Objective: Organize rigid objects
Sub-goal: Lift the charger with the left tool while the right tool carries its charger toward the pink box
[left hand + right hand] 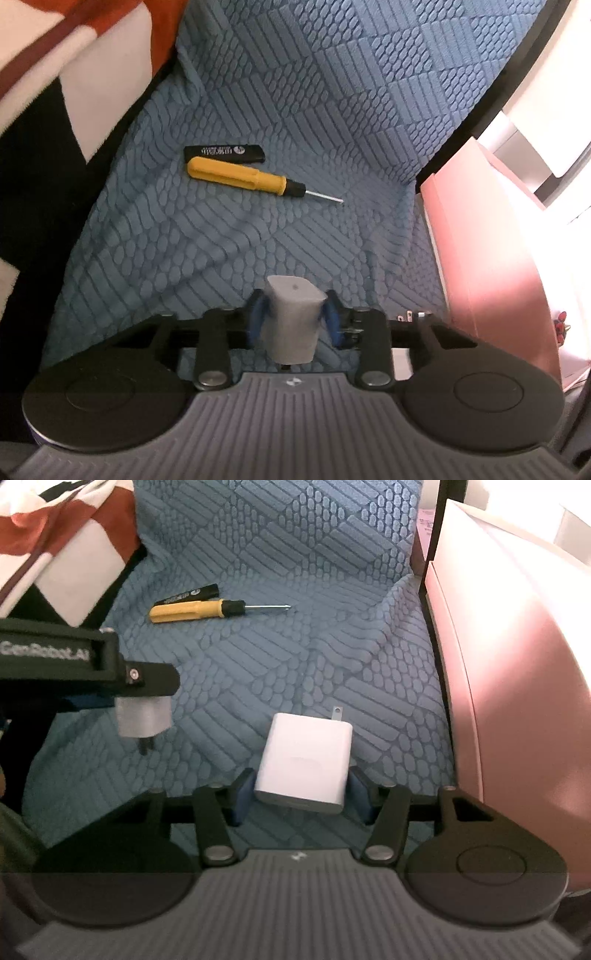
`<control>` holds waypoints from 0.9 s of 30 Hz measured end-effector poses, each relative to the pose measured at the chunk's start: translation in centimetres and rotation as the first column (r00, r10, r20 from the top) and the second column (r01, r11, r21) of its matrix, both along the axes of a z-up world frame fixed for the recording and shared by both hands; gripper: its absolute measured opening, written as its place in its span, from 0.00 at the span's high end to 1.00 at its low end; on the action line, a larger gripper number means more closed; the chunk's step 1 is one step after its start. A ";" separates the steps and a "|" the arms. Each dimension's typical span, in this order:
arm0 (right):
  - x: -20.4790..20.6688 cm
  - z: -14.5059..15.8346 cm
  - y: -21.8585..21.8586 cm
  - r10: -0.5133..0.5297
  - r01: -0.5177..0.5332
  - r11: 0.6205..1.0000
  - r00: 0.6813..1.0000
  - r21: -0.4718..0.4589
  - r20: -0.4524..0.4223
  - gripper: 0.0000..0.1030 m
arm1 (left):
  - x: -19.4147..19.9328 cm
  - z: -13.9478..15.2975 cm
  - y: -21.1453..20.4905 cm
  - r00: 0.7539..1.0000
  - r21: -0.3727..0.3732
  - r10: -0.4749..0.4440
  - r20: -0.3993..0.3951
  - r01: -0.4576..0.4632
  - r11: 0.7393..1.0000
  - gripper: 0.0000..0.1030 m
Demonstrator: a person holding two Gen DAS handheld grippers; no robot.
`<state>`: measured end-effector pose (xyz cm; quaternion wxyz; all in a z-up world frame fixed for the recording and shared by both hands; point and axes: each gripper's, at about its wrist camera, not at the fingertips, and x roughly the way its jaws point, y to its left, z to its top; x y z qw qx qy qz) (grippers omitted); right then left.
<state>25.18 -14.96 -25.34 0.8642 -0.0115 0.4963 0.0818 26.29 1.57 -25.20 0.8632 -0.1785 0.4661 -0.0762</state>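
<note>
Through the left wrist camera we see our left gripper (pixel 294 317) clamped on a small grey plug adapter (pixel 293 323), its blue pads (pixel 258 317) pressed against the two sides of the body, which stands up between them with its flat end toward the blue textured cover (pixel 332 92). Well ahead of those tongs a yellow-handled screwdriver (pixel 240 177) lies flat on the cover, its thin blade pointing to the right, and just beyond it, almost touching the handle, lies a black lighter (pixel 225 153) with white lettering. To the right of the tongs stands a pink box (pixel 491 258), and far off to the left is a blanket (pixel 74 74) in orange, white and black. Through the right wrist camera we see our right gripper (pixel 303 794) with its jaws apart, one on each side of a white charger (pixel 304 760) that lies flat on the blue textured cover (pixel 332 535); a thin gap shows on either side, so the pads do not seem to press it, and its metal prong points away from us. To the left of these tongs the left gripper (pixel 144 686) holds the grey plug adapter (pixel 142 718), dark pins hanging downward. Farther ahead lie the screwdriver (pixel 192 610) and the lighter (pixel 188 594) behind it. The pink box (pixel 517 664) rises close on the right.
</note>
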 end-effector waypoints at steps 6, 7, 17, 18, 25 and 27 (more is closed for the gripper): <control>0.7 -0.1 -0.2 -0.008 0.008 1.000 1.000 0.005 0.001 0.45 | -0.1 -0.6 0.6 1.000 -0.005 0.025 -0.017 -0.025 1.000 0.68; 0.8 -0.1 -0.2 -0.011 0.011 1.000 1.000 0.007 0.004 0.45 | -0.4 -0.7 0.8 0.999 -0.015 0.034 -0.024 -0.034 0.999 0.68; 0.7 -0.3 -0.3 0.035 -0.035 0.999 0.998 -0.006 0.059 0.45 | -1.2 -0.9 1.8 0.993 -0.050 0.097 -0.062 -0.100 0.994 0.56; 0.6 -0.3 -0.4 0.041 -0.041 0.999 0.997 -0.004 0.064 0.45 | -1.2 -1.0 1.7 0.993 -0.045 0.102 -0.063 -0.104 0.994 0.54; 0.4 -0.1 -1.3 0.043 -0.042 0.999 0.992 -0.009 0.118 0.45 | -0.9 -1.2 1.8 0.987 -0.040 0.150 -0.055 -0.153 0.987 0.42; 0.2 0.0 -1.4 0.045 -0.045 0.999 0.990 -0.007 0.131 0.45 | -0.9 -1.2 1.9 0.987 -0.034 0.156 -0.046 -0.158 0.987 0.42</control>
